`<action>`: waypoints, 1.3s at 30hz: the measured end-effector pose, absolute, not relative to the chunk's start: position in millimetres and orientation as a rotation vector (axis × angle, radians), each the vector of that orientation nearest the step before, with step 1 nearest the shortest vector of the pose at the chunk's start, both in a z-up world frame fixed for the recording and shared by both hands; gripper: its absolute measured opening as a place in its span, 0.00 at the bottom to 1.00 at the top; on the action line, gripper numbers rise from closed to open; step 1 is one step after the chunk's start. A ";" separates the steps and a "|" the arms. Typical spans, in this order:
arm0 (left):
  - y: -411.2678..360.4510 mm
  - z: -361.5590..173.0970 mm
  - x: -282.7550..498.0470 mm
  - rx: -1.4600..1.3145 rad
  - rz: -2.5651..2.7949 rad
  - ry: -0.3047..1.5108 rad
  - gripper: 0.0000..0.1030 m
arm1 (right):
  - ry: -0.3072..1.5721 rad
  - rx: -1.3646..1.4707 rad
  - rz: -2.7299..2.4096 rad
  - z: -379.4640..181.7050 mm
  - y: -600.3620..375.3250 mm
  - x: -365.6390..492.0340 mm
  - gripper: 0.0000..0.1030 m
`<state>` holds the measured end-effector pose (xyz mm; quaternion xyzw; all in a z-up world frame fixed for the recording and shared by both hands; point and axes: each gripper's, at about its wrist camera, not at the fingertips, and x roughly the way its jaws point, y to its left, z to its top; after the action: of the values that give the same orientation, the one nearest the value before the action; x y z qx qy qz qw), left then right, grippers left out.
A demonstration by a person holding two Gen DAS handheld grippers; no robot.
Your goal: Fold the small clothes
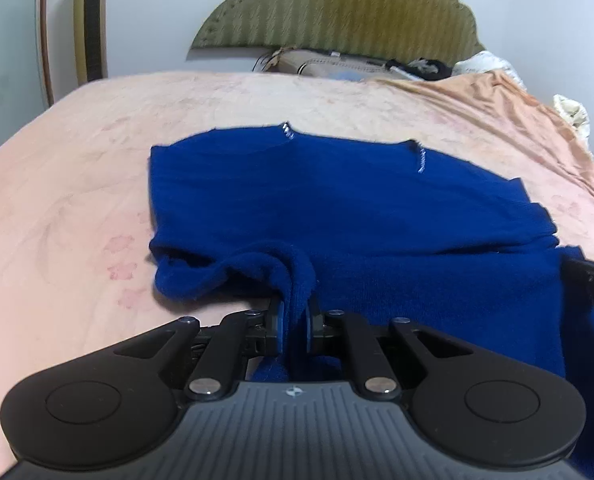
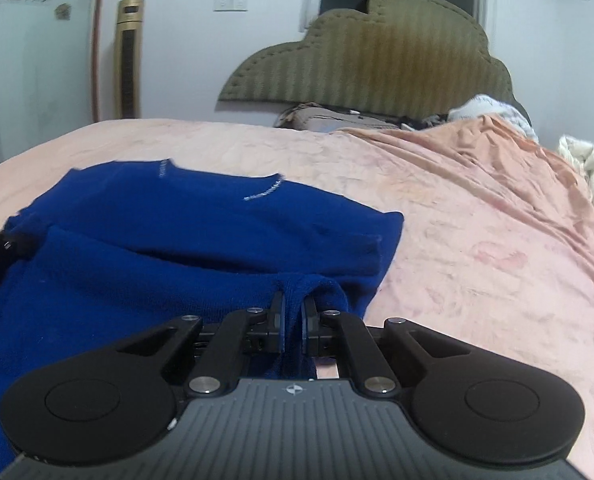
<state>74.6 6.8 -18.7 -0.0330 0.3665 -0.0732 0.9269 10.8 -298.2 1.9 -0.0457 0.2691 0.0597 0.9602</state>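
Note:
A dark blue knit sweater (image 1: 337, 200) lies on the pink bedspread (image 1: 77, 168), its neckline toward the headboard. My left gripper (image 1: 295, 320) is shut on a bunched fold of the sweater's near edge, lifted off the bed. In the right wrist view the same sweater (image 2: 169, 232) fills the left half, and my right gripper (image 2: 293, 320) is shut on its near right edge. The right gripper's tip shows at the right edge of the left wrist view (image 1: 593, 280); the left gripper's tip shows at the left edge of the right wrist view (image 2: 1, 244).
An olive padded headboard (image 1: 337, 12) stands at the far end with bags and clutter (image 1: 337, 66) below it. An orange sheet (image 2: 477, 148) and white bedding (image 2: 581, 164) pile at the right. A gold tower fan (image 2: 128, 56) stands by the wall.

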 end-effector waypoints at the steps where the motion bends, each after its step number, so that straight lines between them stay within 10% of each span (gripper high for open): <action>1: 8.9 -18.6 73.9 -0.078 -0.148 0.758 0.12 | 0.571 -0.064 0.123 -0.5 -302.1 16.2 0.16; 8: 30.6 -12.5 44.4 -0.094 -0.100 0.750 0.61 | 0.587 0.043 0.096 -5.9 -319.1 -13.3 0.46; 29: 34.8 -30.7 -83.1 -0.014 -0.173 0.787 0.77 | 0.728 0.292 0.251 -17.9 -350.5 -123.9 0.70; 39: 23.5 -31.9 -87.4 -0.004 -0.121 0.782 0.81 | 0.730 0.209 0.270 -16.0 -328.3 -139.4 0.46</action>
<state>-87.4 23.5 -31.9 -0.0019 0.3807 -0.0591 0.9228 -139.4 -328.3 -16.0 0.1018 0.3553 0.1312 0.9199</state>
